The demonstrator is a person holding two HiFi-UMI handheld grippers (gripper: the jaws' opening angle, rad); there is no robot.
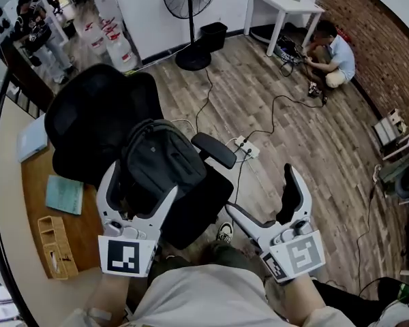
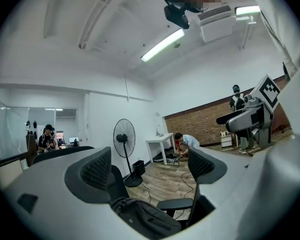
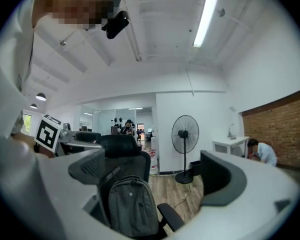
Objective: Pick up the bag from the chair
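A dark grey backpack [image 1: 157, 162] stands upright on the seat of a black office chair [image 1: 95, 125], leaning on its backrest. My left gripper [image 1: 140, 186] is open just in front of the bag's lower part, one finger to each side, and I cannot tell if it touches. In the left gripper view the backpack [image 2: 145, 216] lies low between the spread jaws of the left gripper [image 2: 149, 166]. My right gripper [image 1: 262, 196] is open to the right of the chair, clear of the armrest [image 1: 215, 150]. In the right gripper view the backpack [image 3: 130, 204] shows between and beyond the jaws of the right gripper [image 3: 152, 171].
A standing fan [image 1: 191, 19], a white table [image 1: 283, 9] and a crouching person [image 1: 330, 53] are at the back. Cables and a power strip [image 1: 247, 147] lie on the wood floor right of the chair. A wooden desk [image 1: 51, 203] with a book is on the left.
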